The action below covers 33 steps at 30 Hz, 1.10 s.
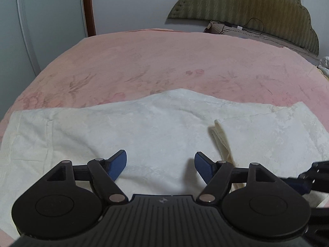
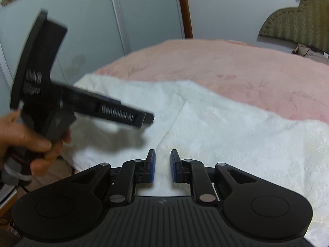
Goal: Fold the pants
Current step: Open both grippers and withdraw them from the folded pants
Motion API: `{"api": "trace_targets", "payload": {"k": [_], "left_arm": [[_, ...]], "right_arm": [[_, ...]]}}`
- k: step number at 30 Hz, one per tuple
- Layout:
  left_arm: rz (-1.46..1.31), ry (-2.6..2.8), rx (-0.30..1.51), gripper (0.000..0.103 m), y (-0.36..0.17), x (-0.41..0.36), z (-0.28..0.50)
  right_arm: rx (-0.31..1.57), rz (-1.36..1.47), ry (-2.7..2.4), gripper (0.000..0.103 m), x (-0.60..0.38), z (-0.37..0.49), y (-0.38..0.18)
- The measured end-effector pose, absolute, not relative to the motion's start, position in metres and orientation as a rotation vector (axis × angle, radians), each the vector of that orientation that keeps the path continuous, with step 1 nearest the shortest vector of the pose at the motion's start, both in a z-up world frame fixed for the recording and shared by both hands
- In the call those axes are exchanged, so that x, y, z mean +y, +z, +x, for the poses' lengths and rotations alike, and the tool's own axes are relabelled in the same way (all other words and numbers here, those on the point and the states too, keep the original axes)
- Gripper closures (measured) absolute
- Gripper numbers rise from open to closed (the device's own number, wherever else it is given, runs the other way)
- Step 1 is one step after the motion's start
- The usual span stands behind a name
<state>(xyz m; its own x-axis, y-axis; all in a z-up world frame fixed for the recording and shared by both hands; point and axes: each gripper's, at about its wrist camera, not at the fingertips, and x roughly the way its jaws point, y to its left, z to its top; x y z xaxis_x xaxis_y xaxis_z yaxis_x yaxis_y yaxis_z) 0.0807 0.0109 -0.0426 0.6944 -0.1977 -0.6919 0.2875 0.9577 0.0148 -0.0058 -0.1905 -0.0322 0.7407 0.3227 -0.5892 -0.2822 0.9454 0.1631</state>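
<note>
Cream-white pants (image 1: 164, 123) lie spread flat across the near side of a pink bed; a folded-over layer ends in a cream edge (image 1: 222, 140) right of centre. My left gripper (image 1: 160, 154) hovers just above the cloth, open wide, with nothing between its blue pads. The right wrist view shows it blurred at the left (image 2: 144, 119), held by a hand (image 2: 24, 140). My right gripper (image 2: 162, 152) sits low over the near edge of the pants (image 2: 226, 133), jaws almost together with a narrow gap and no cloth visibly pinched. Its tip shows at the right edge of the left wrist view (image 1: 302, 182).
The pink floral bedspread (image 1: 164, 61) stretches beyond the pants. An olive quilted headboard (image 1: 257, 10) stands at the back right, with cables (image 1: 246, 28) on a pillow below it. Pale wardrobe doors (image 2: 133, 20) and a brown frame (image 1: 89, 6) line the far left.
</note>
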Motion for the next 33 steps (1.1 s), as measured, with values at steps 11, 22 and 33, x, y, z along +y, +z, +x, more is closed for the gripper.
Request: {"api": "trace_targets", "payload": {"k": [11, 22, 33], "left_arm": [[0.098, -0.249, 0.765, 0.012, -0.048, 0.025, 0.082], [0.081, -0.193, 0.759, 0.004, -0.048, 0.047, 0.080], [0.078, -0.160, 0.750, 0.001, -0.045, 0.055, 0.075]], "right_arm": [[0.684, 0.061, 0.295, 0.088, -0.184, 0.006, -0.037], [0.706, 0.034, 0.268, 0.088, -0.174, 0.011, -0.040], [0.709, 0.016, 0.246, 0.088, -0.168, 0.011, -0.038]]}}
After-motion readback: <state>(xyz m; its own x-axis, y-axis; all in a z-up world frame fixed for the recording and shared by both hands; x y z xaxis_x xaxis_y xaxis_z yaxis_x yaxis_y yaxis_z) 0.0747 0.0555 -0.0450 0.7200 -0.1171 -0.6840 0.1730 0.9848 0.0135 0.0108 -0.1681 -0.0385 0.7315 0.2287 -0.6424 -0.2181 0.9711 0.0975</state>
